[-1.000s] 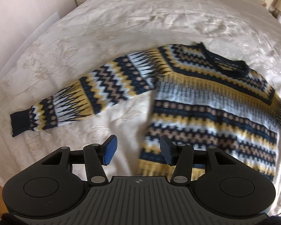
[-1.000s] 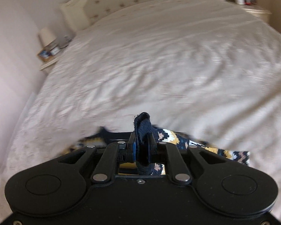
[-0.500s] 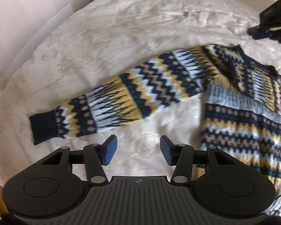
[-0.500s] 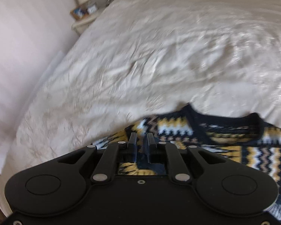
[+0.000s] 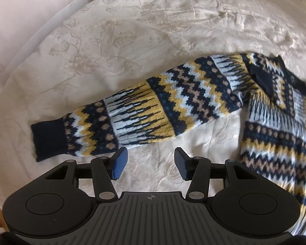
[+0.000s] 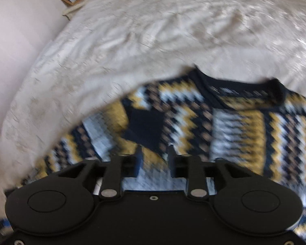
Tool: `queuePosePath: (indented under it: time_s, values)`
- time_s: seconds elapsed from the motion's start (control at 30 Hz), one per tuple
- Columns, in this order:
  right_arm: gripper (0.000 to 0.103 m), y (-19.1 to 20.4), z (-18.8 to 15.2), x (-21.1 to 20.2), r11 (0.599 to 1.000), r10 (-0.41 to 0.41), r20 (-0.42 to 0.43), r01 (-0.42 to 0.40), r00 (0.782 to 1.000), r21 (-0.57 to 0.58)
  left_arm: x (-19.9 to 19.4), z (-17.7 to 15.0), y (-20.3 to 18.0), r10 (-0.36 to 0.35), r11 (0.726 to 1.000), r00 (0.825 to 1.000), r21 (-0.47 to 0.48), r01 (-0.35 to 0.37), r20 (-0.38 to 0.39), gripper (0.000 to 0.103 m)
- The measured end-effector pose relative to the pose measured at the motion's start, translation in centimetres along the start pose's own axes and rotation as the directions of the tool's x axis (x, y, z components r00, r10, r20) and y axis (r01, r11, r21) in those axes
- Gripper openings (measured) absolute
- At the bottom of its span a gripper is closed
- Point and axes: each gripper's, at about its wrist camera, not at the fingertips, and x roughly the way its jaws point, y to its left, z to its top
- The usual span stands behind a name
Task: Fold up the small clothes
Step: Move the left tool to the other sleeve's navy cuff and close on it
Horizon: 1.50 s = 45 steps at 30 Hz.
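Sweater [image 5: 193,94] lies flat on the bedspread [image 5: 132,30] — only the left wrist view shows its outstretched sleeve; the right shows the neckline. Left gripper [image 5: 151,163] gapes empty; right gripper [image 6: 154,161] is opening, pads clear. No writing legible.

Both wrist views, steeply above sweater [image 5: 193,100]

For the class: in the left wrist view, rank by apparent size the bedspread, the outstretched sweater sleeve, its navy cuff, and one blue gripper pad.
1. bedspread
2. outstretched sweater sleeve
3. navy cuff
4. blue gripper pad, though nearness to the camera enlarges it
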Motion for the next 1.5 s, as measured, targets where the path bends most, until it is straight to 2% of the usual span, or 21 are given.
queuePosePath:
  time_s: [0.03, 0.1, 0.17, 0.2, 0.27, 0.33, 0.4, 0.5, 0.63, 0.77, 0.87, 1.03, 1.17, 1.27, 1.4, 1.5]
  values:
    - [0.057, -0.8, -1.0, -0.4, 1.0, -0.011, -0.003, 0.011, 1.0, 0.004, 0.2, 0.1, 0.1, -0.015, 1.0, 1.0, -0.017, 0.015, 0.0, 0.05]
    - [0.059, -1.8, -2.3, -1.1, 1.0, -0.028, -0.012, 0.028, 1.0, 0.008, 0.7, 0.3, 0.5, -0.044, 0.998, 0.999, -0.054, 0.044, -0.001, 0.05]
    - [0.07, -2.9, -3.9, -1.6, 0.998, -0.054, -0.03, 0.054, 0.998, 0.012, 1.1, 0.3, 1.1, -0.071, 0.993, 0.997, -0.09, 0.071, 0.011, 0.049]
    - [0.078, -3.4, -4.6, -1.8, 0.998, -0.054, -0.034, 0.055, 0.998, 0.017, 1.3, 0.2, 1.4, -0.091, 0.99, 0.996, -0.106, 0.093, 0.018, 0.049]
    - [0.084, -4.2, -5.9, -2.0, 0.999, -0.043, -0.043, 0.045, 0.998, 0.026, 1.6, 0.1, 2.1, -0.129, 0.982, 0.991, -0.139, 0.132, 0.029, 0.05]
    - [0.098, -4.8, -7.2, -2.1, 0.998, -0.041, -0.059, 0.044, 0.997, 0.037, 2.1, -0.2, 2.9, -0.156, 0.973, 0.987, -0.167, 0.161, 0.041, 0.049]
    - [0.103, -5.3, -8.3, -2.2, 0.998, -0.029, -0.071, 0.033, 0.997, 0.044, 2.5, -0.7, 3.6, -0.157, 0.969, 0.987, -0.185, 0.162, 0.044, 0.05]
    - [0.103, -5.7, -9.7, -2.2, 0.999, -0.013, -0.093, 0.017, 0.996, 0.043, 2.8, -1.5, 4.9, -0.125, 0.967, 0.99, -0.216, 0.136, 0.063, 0.051]
    - [0.103, -5.6, -10.9, -2.0, 1.0, -0.017, -0.127, 0.018, 0.992, 0.008, 3.0, -2.6, 7.3, -0.088, 0.959, 0.986, -0.257, 0.122, 0.138, 0.072]
    - [0.103, -4.9, -11.7, -2.0, 1.0, -0.007, -0.142, 0.003, 0.99, -0.023, 3.1, -3.0, 9.5, -0.009, 0.945, 0.987, -0.322, 0.06, 0.159, 0.076]
    - [0.103, -4.2, -11.7, -1.9, 0.999, 0.005, -0.143, -0.011, 0.99, -0.041, 3.5, -3.6, 11.0, 0.023, 0.927, 0.987, -0.373, 0.039, 0.16, 0.076]
    - [0.103, -2.5, -11.0, -1.7, 0.997, 0.024, -0.142, -0.034, 0.99, -0.074, 5.5, -4.2, 12.6, 0.014, 0.917, 0.989, -0.396, 0.046, 0.147, 0.082]
    - [0.103, -1.2, -10.6, -1.5, 0.994, 0.033, -0.149, -0.048, 0.988, -0.097, 7.2, -4.0, 13.5, -0.031, 0.904, 0.988, -0.417, 0.093, 0.152, 0.095]
    - [0.103, -0.4, -10.4, -1.3, 0.992, 0.041, -0.162, -0.06, 0.986, -0.112, 8.2, -3.8, 14.0, -0.055, 0.896, 0.985, -0.428, 0.12, 0.162, 0.096]
    - [0.103, 0.7, -10.6, -1.1, 0.987, 0.042, -0.19, -0.07, 0.981, -0.142, 9.0, -3.9, 15.0, -0.085, 0.853, 0.982, -0.497, 0.16, 0.17, 0.096]
    - [0.103, 1.1, -10.7, -0.9, 0.984, 0.042, -0.205, -0.075, 0.978, -0.159, 8.9, -4.7, 15.8, -0.097, 0.792, 0.971, -0.574, 0.209, 0.219, 0.095]
